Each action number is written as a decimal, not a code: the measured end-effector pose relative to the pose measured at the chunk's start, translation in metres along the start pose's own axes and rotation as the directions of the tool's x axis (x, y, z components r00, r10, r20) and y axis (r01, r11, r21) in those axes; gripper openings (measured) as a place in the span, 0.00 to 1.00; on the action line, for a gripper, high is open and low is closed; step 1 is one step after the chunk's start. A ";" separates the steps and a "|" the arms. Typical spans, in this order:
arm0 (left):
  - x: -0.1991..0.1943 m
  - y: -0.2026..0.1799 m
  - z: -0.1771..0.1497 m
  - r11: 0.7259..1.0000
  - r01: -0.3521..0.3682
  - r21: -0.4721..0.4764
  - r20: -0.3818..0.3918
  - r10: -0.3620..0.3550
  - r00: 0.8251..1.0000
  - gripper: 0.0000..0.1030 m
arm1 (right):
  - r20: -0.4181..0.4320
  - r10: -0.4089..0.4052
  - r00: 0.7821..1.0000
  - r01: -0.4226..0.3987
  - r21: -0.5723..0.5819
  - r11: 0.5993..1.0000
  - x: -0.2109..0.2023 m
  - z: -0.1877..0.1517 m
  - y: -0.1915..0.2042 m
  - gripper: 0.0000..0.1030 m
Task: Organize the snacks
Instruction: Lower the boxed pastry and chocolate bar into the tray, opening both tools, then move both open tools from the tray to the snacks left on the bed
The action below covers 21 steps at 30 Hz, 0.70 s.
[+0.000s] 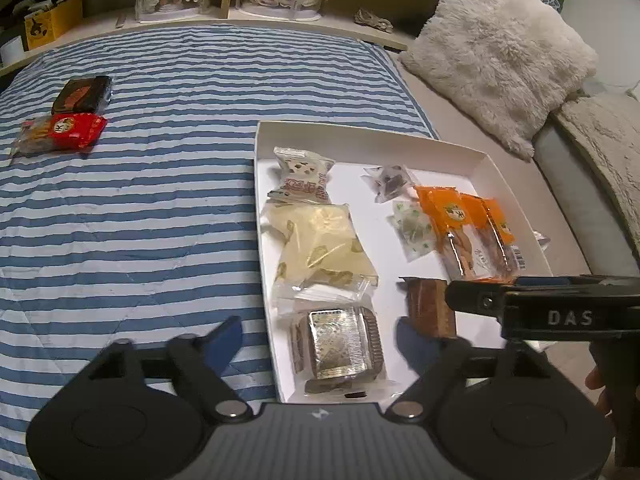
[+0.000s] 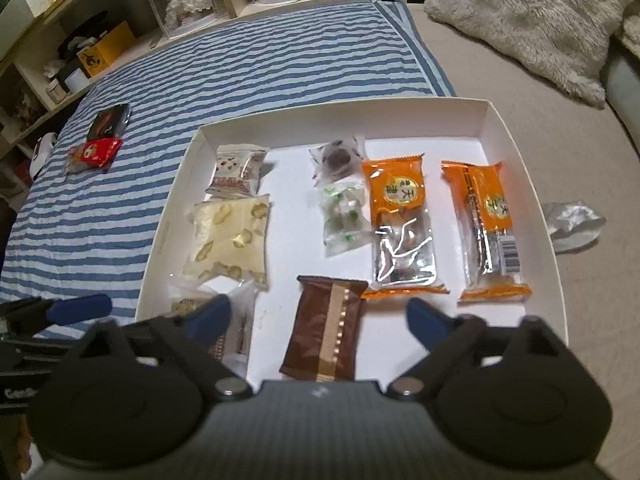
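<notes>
Nearest the right wrist camera, the right claw (image 2: 318, 322) is hanging spread wide and empty over the near edge of the white tray (image 2: 520, 148), its blue fingertips (image 2: 424, 320) flanking the brown wrapped snack (image 2: 326, 332) without touching it. The left claw (image 1: 318, 336) is likewise standing spread and empty, hovering over the tray's near left corner above a silver foil-topped pastry (image 1: 340, 344). Just beyond, a pale yellow packet (image 2: 230, 238) is lying along the tray's left side, with a white patterned packet (image 2: 236, 174) behind it. In the middle, a small green-and-white packet (image 2: 344, 216) is sitting in front of a clear packet with a dark sweet (image 2: 338, 158). To the right, two orange packets (image 2: 402, 224) are lying side by side, apart from each other. The tray is resting at the edge of a blue-striped blanket (image 1: 140, 220). Farther off on the blanket, well apart from the tray, a red packet (image 1: 66, 134) is lying just in front of a black packet (image 1: 82, 94). A fluffy cream pillow (image 1: 500, 52) is sitting beyond the tray.
</notes>
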<state>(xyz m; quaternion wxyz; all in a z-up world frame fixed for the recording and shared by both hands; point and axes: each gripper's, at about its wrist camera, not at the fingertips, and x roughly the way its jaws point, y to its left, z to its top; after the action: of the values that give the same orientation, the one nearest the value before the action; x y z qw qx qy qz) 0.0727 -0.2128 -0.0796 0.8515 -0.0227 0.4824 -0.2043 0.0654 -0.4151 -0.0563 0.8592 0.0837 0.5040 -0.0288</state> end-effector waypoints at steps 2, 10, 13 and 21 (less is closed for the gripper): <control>-0.001 0.002 0.000 1.000 0.000 -0.001 -0.002 0.000 1.000 0.94 | -0.010 -0.006 1.000 0.006 0.004 1.000 0.000 0.000 0.000 0.99; -0.009 0.014 0.001 1.000 0.000 0.005 -0.002 0.000 1.000 1.00 | -0.018 -0.012 1.000 0.012 0.017 1.000 -0.018 -0.001 -0.002 1.00; -0.013 0.020 0.003 1.000 0.006 0.006 -0.025 -0.006 1.000 1.00 | -0.001 -0.014 1.000 0.014 0.016 1.000 -0.027 0.001 -0.001 1.00; -0.039 0.049 0.012 1.000 0.011 -0.008 0.017 -0.011 1.000 1.00 | 0.059 -0.006 0.998 0.005 0.015 1.000 -0.052 0.005 0.011 1.00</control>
<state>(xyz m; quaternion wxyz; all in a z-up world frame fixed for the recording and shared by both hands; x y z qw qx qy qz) 0.0810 -0.1554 -0.0529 0.8542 -0.0304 0.4759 -0.2070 0.0451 -0.4071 -0.0073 0.8730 0.0877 0.4783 -0.0376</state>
